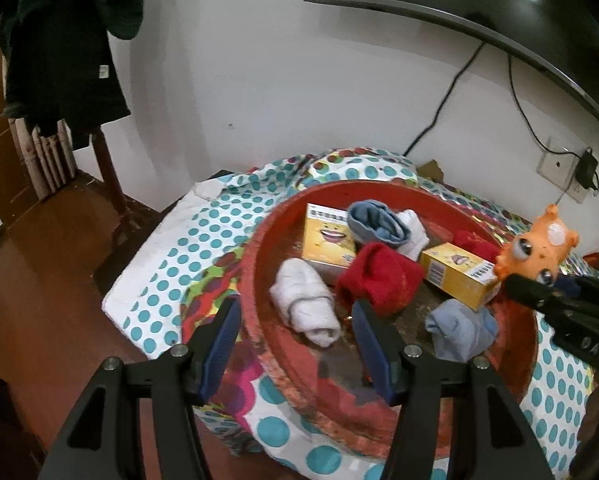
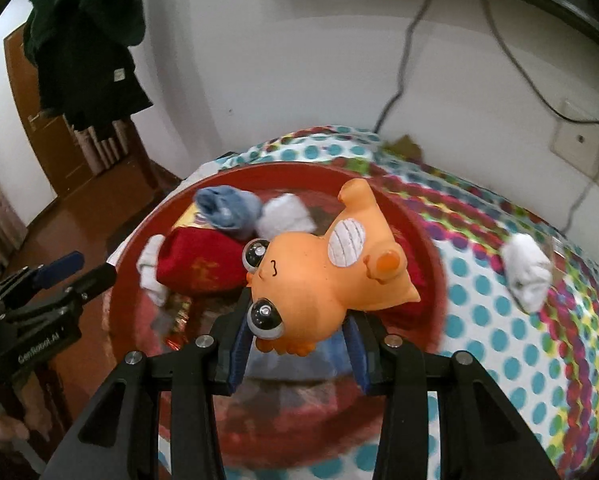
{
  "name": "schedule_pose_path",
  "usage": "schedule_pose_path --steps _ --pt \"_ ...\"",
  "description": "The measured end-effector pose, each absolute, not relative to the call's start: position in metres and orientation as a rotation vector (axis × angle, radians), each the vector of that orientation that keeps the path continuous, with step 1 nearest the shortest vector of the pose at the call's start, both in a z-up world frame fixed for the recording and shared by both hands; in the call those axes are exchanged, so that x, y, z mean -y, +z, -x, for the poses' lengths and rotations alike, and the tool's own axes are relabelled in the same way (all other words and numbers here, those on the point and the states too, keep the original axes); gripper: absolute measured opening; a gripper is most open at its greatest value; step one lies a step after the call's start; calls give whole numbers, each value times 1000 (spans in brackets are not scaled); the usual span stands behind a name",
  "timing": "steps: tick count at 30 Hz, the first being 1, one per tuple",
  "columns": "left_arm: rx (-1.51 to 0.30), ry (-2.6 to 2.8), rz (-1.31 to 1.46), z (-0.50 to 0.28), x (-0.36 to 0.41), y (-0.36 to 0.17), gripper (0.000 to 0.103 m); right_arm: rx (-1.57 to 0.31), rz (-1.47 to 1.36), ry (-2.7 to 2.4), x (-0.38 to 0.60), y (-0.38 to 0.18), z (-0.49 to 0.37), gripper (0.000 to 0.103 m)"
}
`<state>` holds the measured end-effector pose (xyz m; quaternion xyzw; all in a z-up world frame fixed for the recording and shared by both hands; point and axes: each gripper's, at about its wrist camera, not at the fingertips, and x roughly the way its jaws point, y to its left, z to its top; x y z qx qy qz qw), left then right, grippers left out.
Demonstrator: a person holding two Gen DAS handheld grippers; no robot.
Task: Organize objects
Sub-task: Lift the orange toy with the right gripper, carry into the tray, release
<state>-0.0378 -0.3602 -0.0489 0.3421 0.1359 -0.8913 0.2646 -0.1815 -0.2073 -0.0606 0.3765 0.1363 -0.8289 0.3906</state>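
**Orange toy held over the red tray**

Over the round red tray (image 2: 427,216), the right gripper (image 2: 295,344) clamps an orange squeeze toy (image 2: 323,276) by its head, the blue pads pressing in from both sides just behind the bulging eyes. The toy's long axis runs on a slant in the right wrist view: head low and toward the camera, body rising away to the upper right, with one stubby limb pointing up toward the wall and the white ribbed belly patch facing upward. From the left wrist view the same toy (image 1: 533,246) shows at the right edge, face turned toward the tray's middle, gripped from below by the dark fingers of the right gripper (image 1: 523,286).

The left gripper (image 1: 295,344) hangs above the tray's near left rim with its jaws wide apart and nothing between them; one blue pad sits outside the rim, the other over the tray floor.

In the tray (image 1: 259,280) lie a rolled white sock (image 1: 305,306), a red sock (image 1: 379,280), a light blue sock (image 1: 461,328), a blue-grey sock (image 1: 375,222) beside another white one, and two yellow boxes (image 1: 327,242), one upright, the other on its side (image 1: 459,274). The tray rests on a dotted cloth (image 1: 171,264). Out on the cloth, well to the right of the tray, lies one more white sock (image 2: 527,274).
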Motion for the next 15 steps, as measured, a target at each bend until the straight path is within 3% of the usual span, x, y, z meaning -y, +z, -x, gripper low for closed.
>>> schedule_pose_path --steps 15 --pt "-379 -2339 -905 26 382 -43 59 -451 -1038 -2099 273 -94 181 39"
